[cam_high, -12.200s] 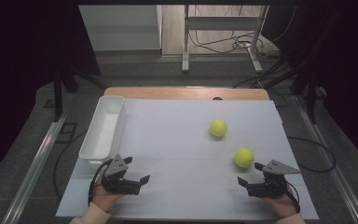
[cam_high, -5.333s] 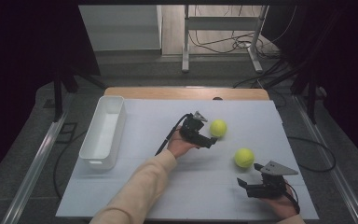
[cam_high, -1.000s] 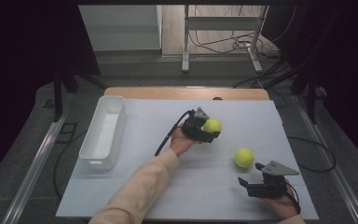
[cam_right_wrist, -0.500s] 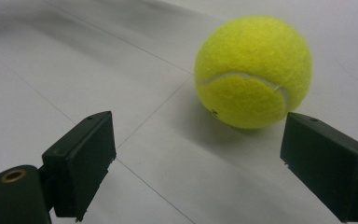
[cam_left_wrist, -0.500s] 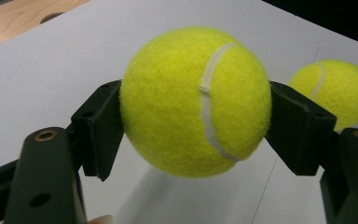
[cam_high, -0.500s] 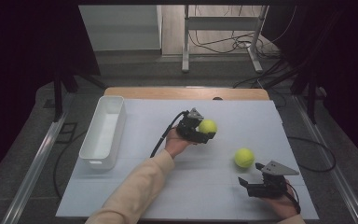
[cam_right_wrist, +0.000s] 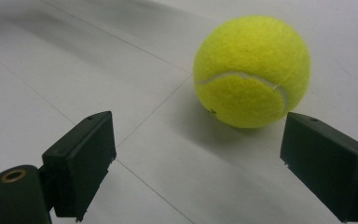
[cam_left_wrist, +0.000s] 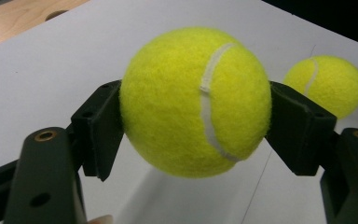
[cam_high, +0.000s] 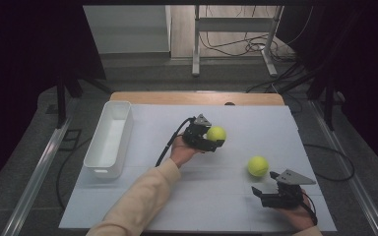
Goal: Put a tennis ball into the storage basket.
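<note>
My left gripper (cam_high: pixel 215 140) is shut on a yellow tennis ball (cam_high: pixel 216 133) and holds it off the white table near the middle. In the left gripper view the held ball (cam_left_wrist: pixel 196 100) is pinched between both black pads, its shadow on the sheet below. A second tennis ball (cam_high: pixel 258 166) lies on the table to the right; it also appears behind the held one (cam_left_wrist: pixel 325 84). My right gripper (cam_high: pixel 262 195) rests near the front right edge, open, with that second ball (cam_right_wrist: pixel 251 70) lying just ahead of its spread jaws, apart from them.
A white rectangular bin (cam_high: pixel 109 137) stands along the table's left side. The white sheet (cam_high: pixel 226 196) covers the table, with a wooden strip (cam_high: pixel 197 98) at the far edge. Metal frame legs and cables lie on the floor beyond.
The left gripper has moved slightly left and toward the person with the ball raised in its jaws. The right gripper and the second ball have stayed put.
</note>
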Demonstrator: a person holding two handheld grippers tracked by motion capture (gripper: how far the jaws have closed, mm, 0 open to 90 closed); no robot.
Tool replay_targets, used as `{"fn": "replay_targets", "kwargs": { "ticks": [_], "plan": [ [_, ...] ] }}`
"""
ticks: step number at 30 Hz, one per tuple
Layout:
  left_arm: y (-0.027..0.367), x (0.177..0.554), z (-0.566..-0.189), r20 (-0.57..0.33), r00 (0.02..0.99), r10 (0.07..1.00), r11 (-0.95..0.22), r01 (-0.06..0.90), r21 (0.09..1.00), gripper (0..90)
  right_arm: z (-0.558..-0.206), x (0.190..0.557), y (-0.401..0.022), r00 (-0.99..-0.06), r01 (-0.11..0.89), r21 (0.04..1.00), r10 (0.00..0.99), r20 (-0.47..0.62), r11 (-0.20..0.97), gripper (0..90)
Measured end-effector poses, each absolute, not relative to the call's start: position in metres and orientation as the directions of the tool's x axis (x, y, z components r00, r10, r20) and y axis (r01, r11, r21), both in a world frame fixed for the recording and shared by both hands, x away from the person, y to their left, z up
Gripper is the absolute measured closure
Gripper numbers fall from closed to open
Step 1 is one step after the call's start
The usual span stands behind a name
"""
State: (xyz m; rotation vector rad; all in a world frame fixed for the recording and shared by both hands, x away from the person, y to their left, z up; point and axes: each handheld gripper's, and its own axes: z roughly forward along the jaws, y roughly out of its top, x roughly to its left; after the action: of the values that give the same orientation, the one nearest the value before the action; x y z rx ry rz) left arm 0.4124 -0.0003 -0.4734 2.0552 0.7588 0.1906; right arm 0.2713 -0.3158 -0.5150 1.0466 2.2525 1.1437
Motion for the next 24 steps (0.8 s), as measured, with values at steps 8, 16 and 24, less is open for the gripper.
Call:
{"fn": "replay_targets", "kwargs": {
  "ticks": [8, 16, 24],
  "plan": [
    [0.006, 0.410, -0.470, -0.159, 0.795, 0.585, -0.380, 0.442, 0.812, 26.3, -0.515, 0.271, -0.316, -0.636, 0.440, 0.812, 0.771, -0.021, 0.384, 10.7],
    [0.009, 0.407, -0.467, -0.160, 0.795, 0.585, -0.371, 0.438, 0.819, 26.3, -0.515, 0.271, -0.316, -0.636, 0.440, 0.811, 0.772, -0.022, 0.386, 10.7],
    [0.018, 0.404, -0.462, -0.157, 0.793, 0.589, -0.366, 0.435, 0.823, 26.3, -0.515, 0.271, -0.316, -0.632, 0.443, 0.808, 0.775, -0.025, 0.388, 10.9]
  ]
}}
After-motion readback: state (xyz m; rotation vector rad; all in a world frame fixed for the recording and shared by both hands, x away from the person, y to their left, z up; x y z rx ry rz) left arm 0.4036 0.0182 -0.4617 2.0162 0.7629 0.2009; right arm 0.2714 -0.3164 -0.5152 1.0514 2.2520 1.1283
